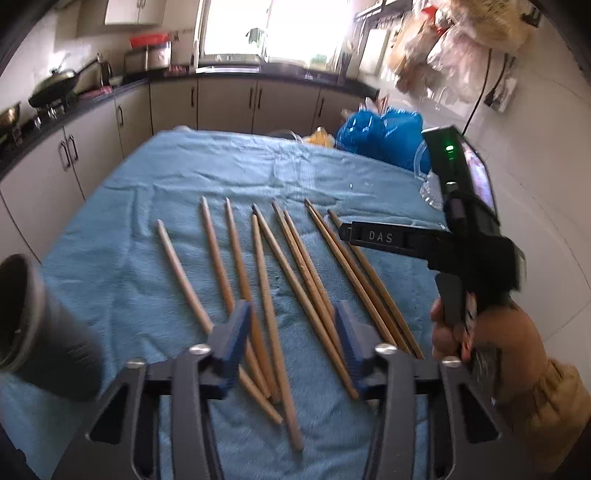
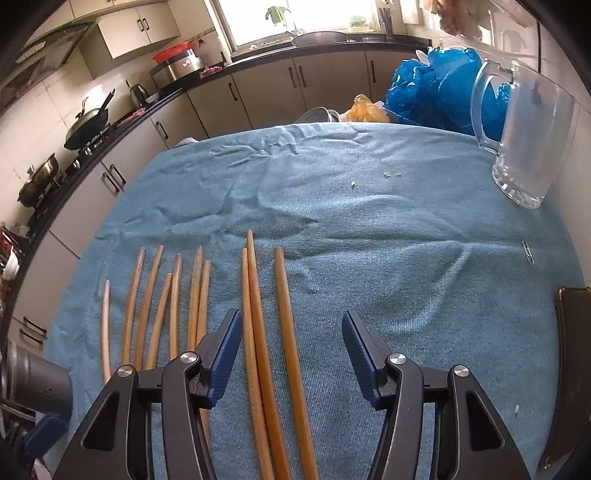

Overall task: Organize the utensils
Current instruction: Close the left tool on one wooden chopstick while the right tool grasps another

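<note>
The left gripper (image 1: 291, 332) sat nearest its camera, jaws apart and gripping nothing, angled down over the towel (image 1: 184, 177). That blue towel covered the whole table ahead of both tools, rumpled toward its far edge. Beyond it, kitchen cabinets (image 1: 225, 105) ran under a dark counter, with a bright window (image 1: 273, 27) above. A blue bag (image 2: 436, 85) lay past the towel's far right corner, ahead and to the right of the right gripper (image 2: 291, 354), and a glass mug (image 2: 524, 129) stood just in front of the bag at the towel's right edge. A dark cup (image 1: 40, 332) lay tilted close to the left of the left gripper, its mouth turned toward the camera. The right gripper also stood with jaws apart, pads pressing on nothing; in the left view a hand (image 1: 448, 328) held its handle off to the right. The chopsticks (image 1: 266, 295) lay loose on the towel in a rough fan, tips pointing away. Several of them ran between and under the left gripper's fingers, some crossing near their close ends. Three chopsticks lay between the right gripper's fingers, the rest to its left. A small clip (image 2: 527, 252) lay far right of it.
</note>
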The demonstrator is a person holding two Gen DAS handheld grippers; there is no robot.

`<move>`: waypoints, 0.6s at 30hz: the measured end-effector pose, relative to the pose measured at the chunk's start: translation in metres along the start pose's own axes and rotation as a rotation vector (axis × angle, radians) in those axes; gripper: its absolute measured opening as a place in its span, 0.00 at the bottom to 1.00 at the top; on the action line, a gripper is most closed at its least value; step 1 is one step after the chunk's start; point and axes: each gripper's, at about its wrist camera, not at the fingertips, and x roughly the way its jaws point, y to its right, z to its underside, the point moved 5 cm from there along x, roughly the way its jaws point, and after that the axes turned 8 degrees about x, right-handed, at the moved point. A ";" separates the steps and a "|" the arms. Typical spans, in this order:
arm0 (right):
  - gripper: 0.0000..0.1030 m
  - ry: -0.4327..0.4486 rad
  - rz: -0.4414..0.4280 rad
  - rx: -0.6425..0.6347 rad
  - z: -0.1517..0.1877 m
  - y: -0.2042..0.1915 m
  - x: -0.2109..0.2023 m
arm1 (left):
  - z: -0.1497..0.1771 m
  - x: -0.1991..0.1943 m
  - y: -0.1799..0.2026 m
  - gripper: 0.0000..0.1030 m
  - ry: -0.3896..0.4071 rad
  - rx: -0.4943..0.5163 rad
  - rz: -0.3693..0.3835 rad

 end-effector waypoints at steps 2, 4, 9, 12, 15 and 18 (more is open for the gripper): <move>0.52 -0.006 -0.003 -0.002 -0.001 0.000 0.003 | -0.006 0.014 0.000 0.36 -0.023 -0.036 0.032; 0.51 -0.010 -0.004 0.002 -0.003 0.002 0.007 | -0.013 0.029 -0.002 0.36 -0.050 -0.081 0.044; 0.50 -0.019 -0.002 0.007 -0.005 0.008 0.012 | -0.024 0.067 -0.006 0.22 -0.123 -0.128 0.028; 0.49 -0.017 -0.007 0.001 -0.007 0.008 0.013 | -0.028 0.084 -0.002 0.19 -0.164 -0.122 0.024; 0.45 -0.019 -0.005 -0.011 -0.007 0.008 0.014 | -0.026 0.094 0.000 0.17 -0.194 -0.114 0.011; 0.32 -0.009 0.039 -0.047 -0.007 0.006 0.017 | -0.029 0.096 -0.002 0.08 -0.184 -0.149 0.036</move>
